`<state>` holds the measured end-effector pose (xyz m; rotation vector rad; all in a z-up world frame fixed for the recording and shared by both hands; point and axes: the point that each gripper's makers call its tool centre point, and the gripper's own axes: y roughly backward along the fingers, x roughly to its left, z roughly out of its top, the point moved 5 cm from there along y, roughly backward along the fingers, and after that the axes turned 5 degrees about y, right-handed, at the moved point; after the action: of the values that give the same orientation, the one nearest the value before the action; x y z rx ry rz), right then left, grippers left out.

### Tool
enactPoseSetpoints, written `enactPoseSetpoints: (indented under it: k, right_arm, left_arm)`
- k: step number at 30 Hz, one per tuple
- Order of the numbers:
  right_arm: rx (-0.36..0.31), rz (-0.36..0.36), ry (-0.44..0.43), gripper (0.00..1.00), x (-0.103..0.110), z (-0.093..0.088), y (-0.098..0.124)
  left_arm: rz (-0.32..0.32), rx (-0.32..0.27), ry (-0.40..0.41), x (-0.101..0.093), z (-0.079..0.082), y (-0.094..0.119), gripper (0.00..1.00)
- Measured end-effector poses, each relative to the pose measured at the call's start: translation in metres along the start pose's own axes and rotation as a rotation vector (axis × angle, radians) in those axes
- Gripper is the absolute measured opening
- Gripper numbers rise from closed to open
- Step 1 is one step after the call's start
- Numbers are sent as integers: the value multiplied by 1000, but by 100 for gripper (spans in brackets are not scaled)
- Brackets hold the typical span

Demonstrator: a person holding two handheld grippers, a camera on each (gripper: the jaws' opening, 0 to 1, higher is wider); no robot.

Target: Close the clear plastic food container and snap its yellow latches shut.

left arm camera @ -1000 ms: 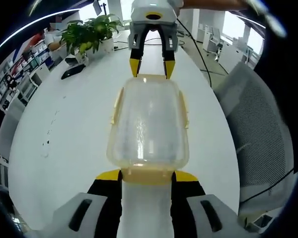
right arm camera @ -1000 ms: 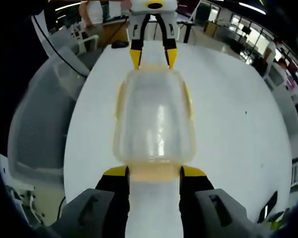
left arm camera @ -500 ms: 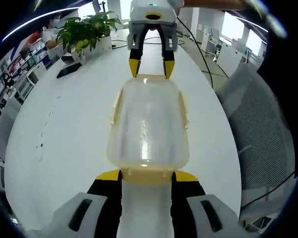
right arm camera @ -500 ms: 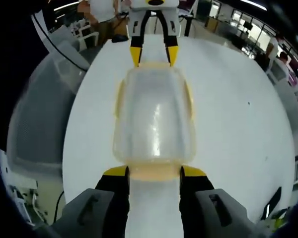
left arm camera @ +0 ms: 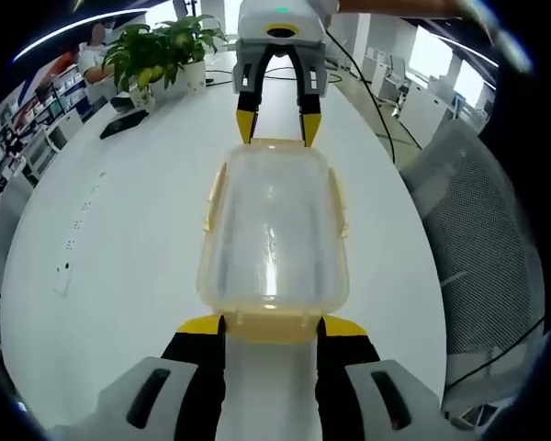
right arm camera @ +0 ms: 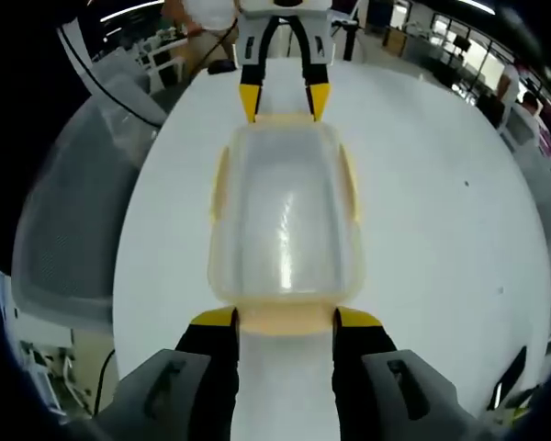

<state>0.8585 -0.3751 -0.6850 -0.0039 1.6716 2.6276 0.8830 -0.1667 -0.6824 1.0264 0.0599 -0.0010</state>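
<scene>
The clear plastic container [left arm camera: 274, 230] with its lid on lies lengthwise between the two grippers over the white table [left arm camera: 101, 239]. Pale yellow latches [left arm camera: 213, 197] run along its long sides. In the left gripper view my left gripper [left arm camera: 274, 323] is shut on the near end of the container, its yellow-tipped jaws flanking the end latch. My right gripper [left arm camera: 277, 129] holds the far end. In the right gripper view the same container [right arm camera: 285, 220] has my right gripper [right arm camera: 285, 317] shut on its near end and my left gripper [right arm camera: 284, 103] at the far end.
A potted plant [left arm camera: 161, 55] and a dark flat object [left arm camera: 124, 122] sit at the table's far left. A grey mesh chair [left arm camera: 477, 230] stands beside the table edge; the same kind of chair [right arm camera: 73, 202] shows in the right gripper view.
The background has drifted in both views while the container keeps its place between the jaws, so container and grippers moved together. Both grips are unchanged.
</scene>
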Motion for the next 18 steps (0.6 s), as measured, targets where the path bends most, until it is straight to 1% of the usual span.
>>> enactPoseSetpoints:
  k: [6,13,18]
  right_arm:
    - [0,3,0,37,0,-1,-1]
    - [5,4,2,37,1,-1,-2]
    - [4,-4,-2,37,2,-3,-2]
  left_arm:
    - [-3,-4,5,0,0,-1,32]
    - [15,-17,-15,-2,-3,-4,33]
    - [18,-24,-11,-2,-4,-4,33]
